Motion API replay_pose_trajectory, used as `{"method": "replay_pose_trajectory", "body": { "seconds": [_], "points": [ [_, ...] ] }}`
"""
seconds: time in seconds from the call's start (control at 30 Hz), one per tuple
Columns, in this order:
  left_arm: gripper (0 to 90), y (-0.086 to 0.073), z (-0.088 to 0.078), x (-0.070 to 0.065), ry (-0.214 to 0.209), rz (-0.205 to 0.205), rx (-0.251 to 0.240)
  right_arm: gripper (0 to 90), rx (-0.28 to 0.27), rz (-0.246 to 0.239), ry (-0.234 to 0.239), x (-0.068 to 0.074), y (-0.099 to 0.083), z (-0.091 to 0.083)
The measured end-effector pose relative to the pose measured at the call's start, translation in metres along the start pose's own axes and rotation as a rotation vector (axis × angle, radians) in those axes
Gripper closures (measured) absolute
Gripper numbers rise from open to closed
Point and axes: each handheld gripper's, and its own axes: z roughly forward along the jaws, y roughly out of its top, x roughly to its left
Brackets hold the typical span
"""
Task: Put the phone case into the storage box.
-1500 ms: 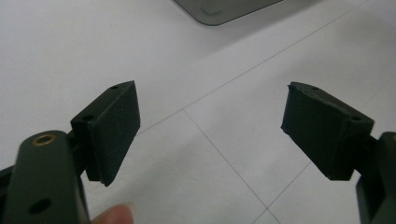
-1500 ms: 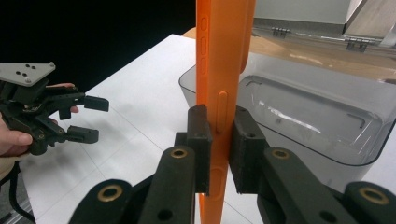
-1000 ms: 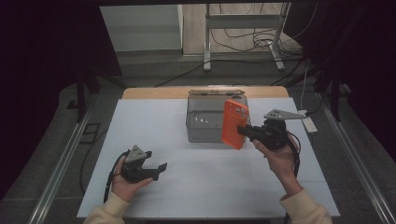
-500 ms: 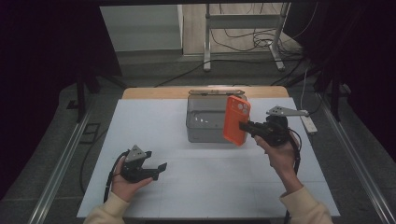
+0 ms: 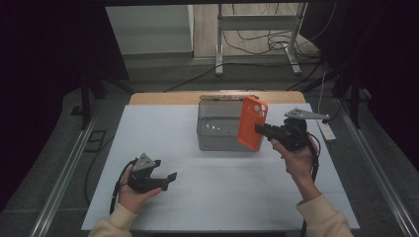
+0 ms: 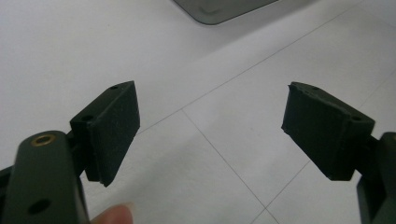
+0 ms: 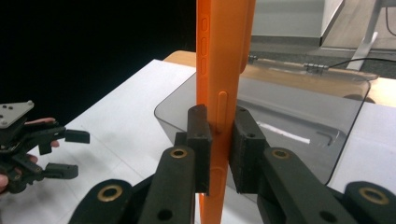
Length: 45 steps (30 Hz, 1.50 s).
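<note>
Orange phone case (image 5: 251,123) held upright and edge-on between the pads of the right gripper (image 5: 261,130), which pinch its long side just below the moulded side-button ridges; in the right gripper view the case (image 7: 223,93) rises vertically between the two black pads (image 7: 198,140). No brand, label or writing can be read on the case, on the grey box (image 5: 220,129) or on either gripper. The case hangs above the right front part of the open grey box, whose hinged clear lid (image 5: 228,97) lies folded back toward the wooden table edge (image 5: 163,97). The left gripper (image 5: 165,177) rests low over the white table cover (image 5: 197,197), well apart from the box, its jaws spread wide with nothing between them. Compared with one second earlier, the case has moved slightly left and upward over the box and stands more upright; the left gripper has kept its place.
</note>
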Motion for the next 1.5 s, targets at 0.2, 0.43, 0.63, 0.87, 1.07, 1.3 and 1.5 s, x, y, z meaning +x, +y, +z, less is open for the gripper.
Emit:
{"method": "replay_pose_trajectory", "body": {
  "seconds": [0.2, 0.43, 0.63, 0.87, 1.07, 1.3, 1.5],
  "points": [
    [19.0, 0.0, 0.0, 0.0, -0.001, -0.003, -0.003, 79.6, -0.015, -0.001, -0.012, -0.001, 0.011, 0.002],
    [19.0, 0.001, -0.001, 0.0, -0.003, 0.002, -0.003, 79.6, 0.013, -0.002, -0.052, -0.007, 0.024, 0.013],
    [19.0, 0.001, 0.0, 0.0, -0.003, 0.005, -0.002, 79.6, 0.037, -0.008, -0.087, -0.013, 0.033, 0.021],
    [18.9, 0.001, -0.001, 0.001, 0.002, 0.0, 0.0, 79.6, 0.067, -0.015, -0.119, -0.018, 0.04, 0.03],
    [18.9, 0.001, -0.001, 0.001, 0.003, -0.004, -0.002, 79.6, 0.092, -0.001, -0.14, -0.023, 0.04, 0.035],
    [19.0, 0.001, 0.0, 0.001, 0.002, -0.003, -0.002, 79.5, 0.12, 0.007, -0.166, -0.029, 0.043, 0.041],
    [19.0, 0.001, -0.001, 0.001, 0.002, -0.004, -0.003, 79.6, 0.158, 0.005, -0.181, -0.03, 0.046, 0.046]
  ]
}}
